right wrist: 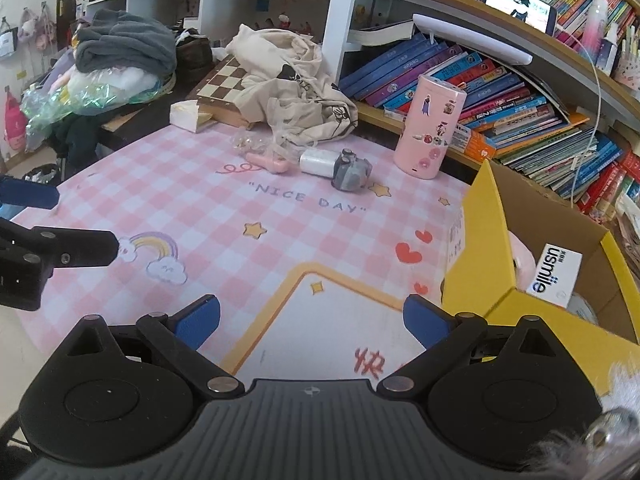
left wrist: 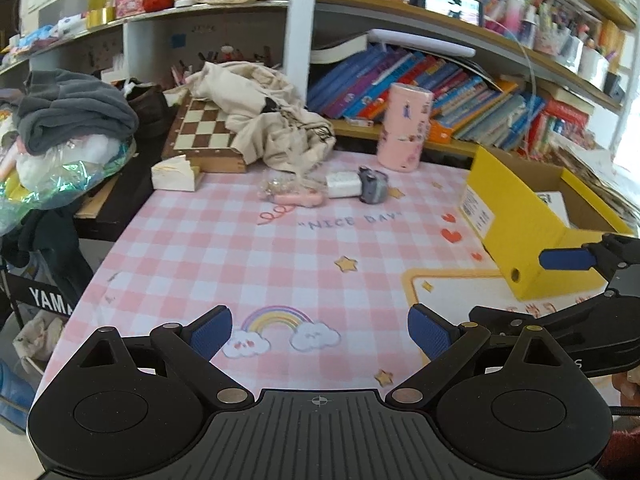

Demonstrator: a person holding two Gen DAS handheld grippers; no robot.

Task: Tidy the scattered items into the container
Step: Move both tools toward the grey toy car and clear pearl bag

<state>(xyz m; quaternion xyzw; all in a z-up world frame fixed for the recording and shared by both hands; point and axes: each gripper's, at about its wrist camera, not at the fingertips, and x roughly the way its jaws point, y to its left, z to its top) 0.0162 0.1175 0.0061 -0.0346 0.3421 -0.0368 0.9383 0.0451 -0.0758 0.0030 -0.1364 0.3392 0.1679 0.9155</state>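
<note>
Yellow box point(right wrist: 476, 248): pink plush point(right wrist: 522, 258), usmile pkg point(right wrist: 554, 276) inside.

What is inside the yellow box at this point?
Looking into the yellow box from the right wrist view: a white carton printed "usmile" and a pale pink soft item behind the near wall. That wall hides the box floor, so anything else there can't be seen.

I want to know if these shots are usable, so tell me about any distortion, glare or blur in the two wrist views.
Left wrist view: strong fisheye bending of the shelves, dark vignetted corners, blown-out daylight at the right edge. Right wrist view: the same barrel curve, the phone screen glaring, mat text sharp, a blurred furry thing at bottom right.
</note>
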